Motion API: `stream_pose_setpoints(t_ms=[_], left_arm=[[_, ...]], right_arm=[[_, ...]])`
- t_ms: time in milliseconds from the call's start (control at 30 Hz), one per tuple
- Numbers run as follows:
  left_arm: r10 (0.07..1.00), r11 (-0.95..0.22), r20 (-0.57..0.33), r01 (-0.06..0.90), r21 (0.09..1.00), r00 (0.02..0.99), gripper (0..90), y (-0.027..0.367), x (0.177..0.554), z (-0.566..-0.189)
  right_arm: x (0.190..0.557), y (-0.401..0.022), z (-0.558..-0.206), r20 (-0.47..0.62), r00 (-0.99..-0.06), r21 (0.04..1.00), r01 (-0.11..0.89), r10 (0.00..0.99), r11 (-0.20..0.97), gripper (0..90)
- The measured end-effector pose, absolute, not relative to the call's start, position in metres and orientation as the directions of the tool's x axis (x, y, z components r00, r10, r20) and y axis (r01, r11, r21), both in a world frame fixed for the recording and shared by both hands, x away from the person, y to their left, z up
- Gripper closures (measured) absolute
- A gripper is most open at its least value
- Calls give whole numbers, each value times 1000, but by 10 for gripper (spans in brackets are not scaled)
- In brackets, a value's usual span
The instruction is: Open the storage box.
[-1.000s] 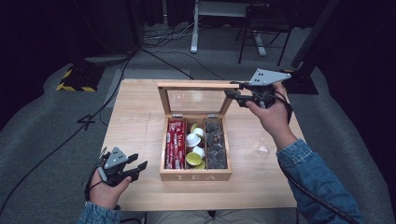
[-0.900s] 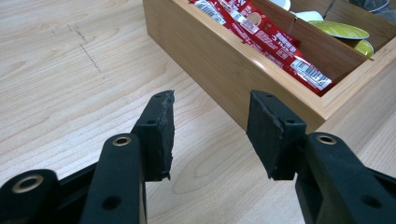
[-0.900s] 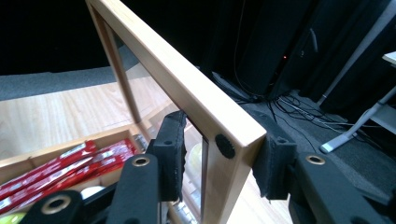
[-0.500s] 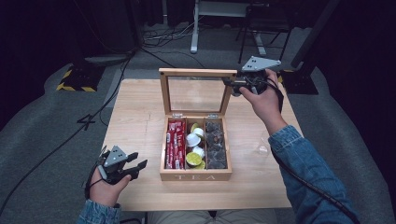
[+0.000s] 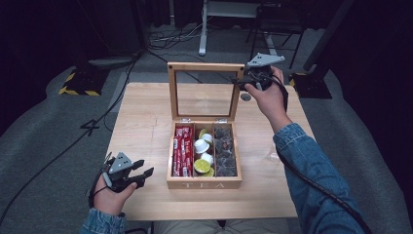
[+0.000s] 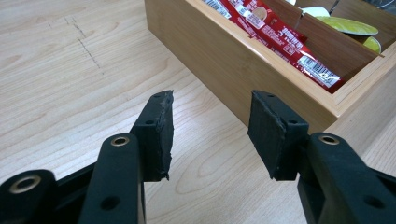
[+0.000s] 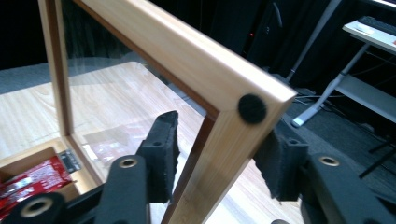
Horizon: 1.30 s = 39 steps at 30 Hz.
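A wooden tea box (image 5: 204,184) stands mid-table, its glass lid (image 5: 204,68) raised upright. Inside lie red packets (image 5: 182,151), round pods (image 5: 202,148) and dark sachets (image 5: 225,148). My right gripper (image 5: 241,80) is at the lid's top right corner. Its jaws have just been opening and straddle the lid's wooden frame (image 7: 187,51) without clamping it; the right gripper (image 7: 219,135) has one pad on either side. My left gripper (image 5: 144,176) rests low over the table by the box's front left corner, open and empty (image 6: 210,130), facing the box wall (image 6: 224,60) and red packets (image 6: 275,35).
The wooden table (image 5: 146,112) has bare room left of the box. A small dark disc (image 5: 246,96) lies on it behind the lid, under my right hand. Beyond the far edge are a desk frame (image 5: 202,29) and cables on dark floor.
The lid has swung up from a backward lean to upright. My right gripper followed its corner leftward, and its jaws have spread. The left gripper stayed put.
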<state>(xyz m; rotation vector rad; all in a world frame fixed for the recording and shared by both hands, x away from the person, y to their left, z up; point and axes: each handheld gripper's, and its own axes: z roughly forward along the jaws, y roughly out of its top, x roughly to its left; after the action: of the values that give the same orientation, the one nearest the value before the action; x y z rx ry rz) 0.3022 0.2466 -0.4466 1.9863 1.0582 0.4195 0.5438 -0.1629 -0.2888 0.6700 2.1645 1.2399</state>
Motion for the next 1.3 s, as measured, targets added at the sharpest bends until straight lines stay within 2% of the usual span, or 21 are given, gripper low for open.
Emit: stream_pose_setpoints(t_ms=[633, 900, 1300], left_arm=[[805, -299, -101, 547, 782, 584, 491, 248, 305, -452], [812, -300, -96, 553, 777, 575, 419, 248, 308, -455], [810, -295, -107, 558, 776, 577, 415, 250, 311, -456]], right_arm=[[567, -161, -316, -153, -709, 863, 244, 689, 443, 435], [572, -160, -324, -147, -705, 848, 271, 694, 455, 399], [569, -170, -313, -130, -694, 866, 269, 709, 422, 332]])
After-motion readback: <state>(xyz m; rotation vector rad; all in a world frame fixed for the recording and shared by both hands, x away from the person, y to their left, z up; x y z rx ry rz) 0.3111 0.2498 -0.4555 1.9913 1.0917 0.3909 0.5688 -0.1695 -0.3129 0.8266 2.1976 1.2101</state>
